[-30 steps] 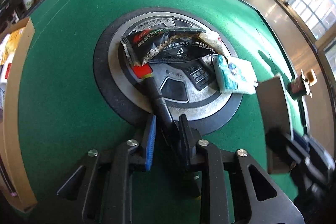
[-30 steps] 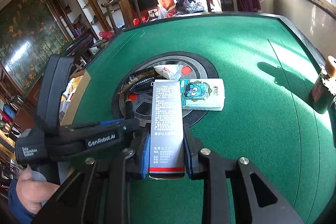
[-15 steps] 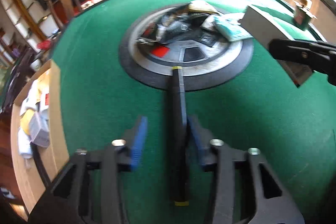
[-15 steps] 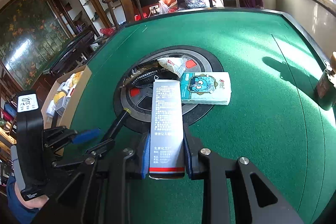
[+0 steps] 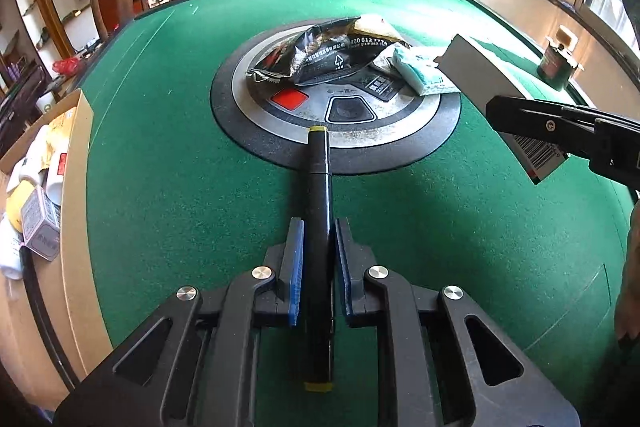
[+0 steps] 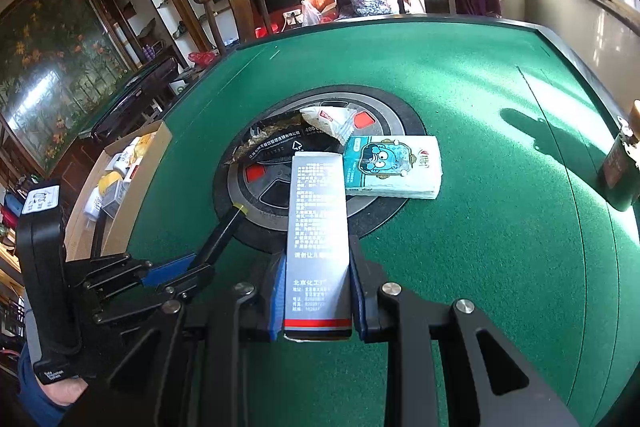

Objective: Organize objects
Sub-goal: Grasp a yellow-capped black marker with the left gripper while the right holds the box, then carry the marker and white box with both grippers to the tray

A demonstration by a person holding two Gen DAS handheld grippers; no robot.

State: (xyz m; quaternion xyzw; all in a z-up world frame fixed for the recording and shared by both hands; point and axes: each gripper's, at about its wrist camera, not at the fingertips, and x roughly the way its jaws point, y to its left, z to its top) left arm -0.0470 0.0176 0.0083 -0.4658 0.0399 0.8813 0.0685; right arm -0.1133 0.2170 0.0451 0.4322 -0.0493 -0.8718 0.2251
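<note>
My left gripper (image 5: 319,227) is shut on a black marker with yellow end bands (image 5: 318,187). The marker points forward, its far tip over the rim of the round centre console (image 5: 400,131). In the right wrist view the left gripper (image 6: 188,267) and the marker (image 6: 224,231) show at the lower left. My right gripper (image 6: 316,259) is shut on a tall grey box with a red stripe (image 6: 318,211), held over the console's near edge. On the console lie a black snack bag (image 5: 328,57), a white packet (image 6: 332,119) and a blue cartoon tissue pack (image 6: 394,167).
An open cardboard box (image 6: 132,163) with several small packages stands at the green table's left edge. A dark green jar (image 6: 620,167) stands at the far right in sunlight. Wooden chairs and shelves lie beyond the table. A person's hand holds the left gripper's handle.
The left gripper drew back from the console with the marker, rolled, opened its jaws around it half a second ago and has closed on it again. The right gripper and its box stayed put.
</note>
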